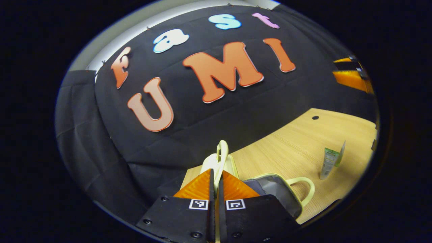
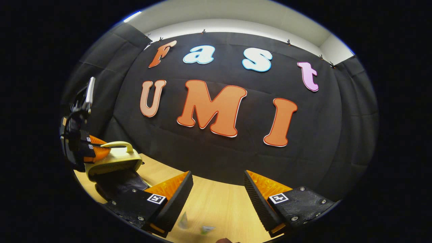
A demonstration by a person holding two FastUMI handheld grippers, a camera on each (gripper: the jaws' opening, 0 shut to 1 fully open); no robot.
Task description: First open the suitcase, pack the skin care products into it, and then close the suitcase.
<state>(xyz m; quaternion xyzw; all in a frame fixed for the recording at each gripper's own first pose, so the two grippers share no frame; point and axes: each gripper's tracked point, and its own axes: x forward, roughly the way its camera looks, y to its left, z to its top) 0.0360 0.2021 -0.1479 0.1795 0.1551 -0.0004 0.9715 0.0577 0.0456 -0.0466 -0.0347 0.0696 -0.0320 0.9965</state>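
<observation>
Backdrop: black cloth wall behind a pale wooden counter [image 1: 303, 141].
Suitcase: small pale-yellow suitcase [image 2: 114, 162] at the counter's left end, lid raised, dark grey lining showing.
Left hand-held gripper [image 1: 216, 179]: clamped on the lid's yellow handle [image 1: 221, 153].
Right hand-held gripper [image 2: 217, 184]: fingers spread wide, holding nothing.
Skin care: green-and-white squeeze tube [image 1: 330, 162] standing upright on the counter, well apart from the suitcase.

No legible wording noted on any object. Print on the green-and-white tube [image 1: 330, 161] too small to be read. Square black-and-white coded markers [image 1: 198, 204] are carried on both fingers of the left gripper [image 1: 216, 175] and of the right gripper [image 2: 217, 175]; no letters or numbers made out in them.
</observation>
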